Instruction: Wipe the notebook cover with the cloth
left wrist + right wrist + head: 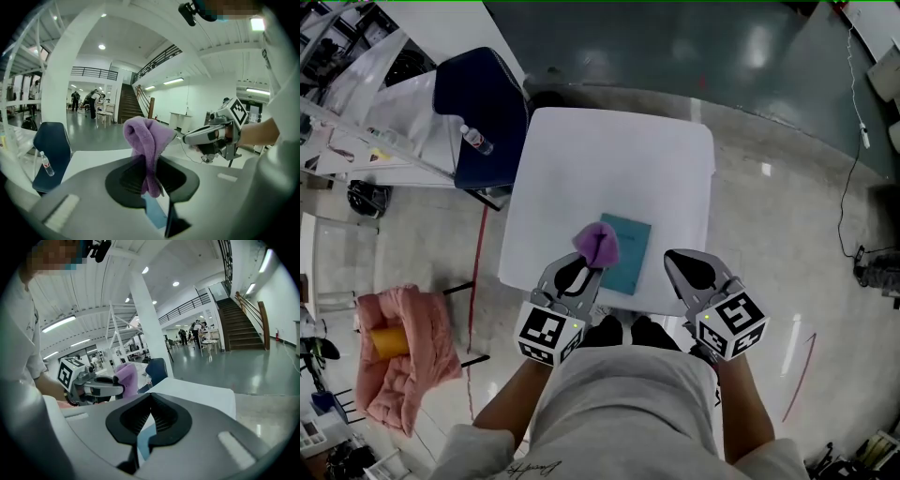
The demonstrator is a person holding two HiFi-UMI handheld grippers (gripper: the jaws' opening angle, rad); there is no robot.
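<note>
Notebook (630, 253): teal cover, lying flat on the white bench (619, 159), close to the edge nearest the person

Left hand-held gripper (589, 266): at the notebook's near-left corner, jaws clamped on the purple cloth (598, 242). The cloth is bunched into a lump beyond the jaw tips, with a tail hanging down between them. From the head view the lump overlaps the notebook's left edge; contact with the cover cannot be told

Right hand-held gripper (675, 261): just right of the notebook, over the bench edge, apart from the cover. Its own view shows the jaw tips together with nothing between them, and a strip of teal cover in the slot below the tips

The two marker cubes sit nearer the person than the notebook, one on each side

Beyond the notebook's far-left side, off the bench: dark blue chair (483, 103) with a clear bottle (476, 140) lying on its seat

Far left of the notebook, down on the floor: a pink padded heap (412, 352) with an orange object (389, 342) on it
</note>
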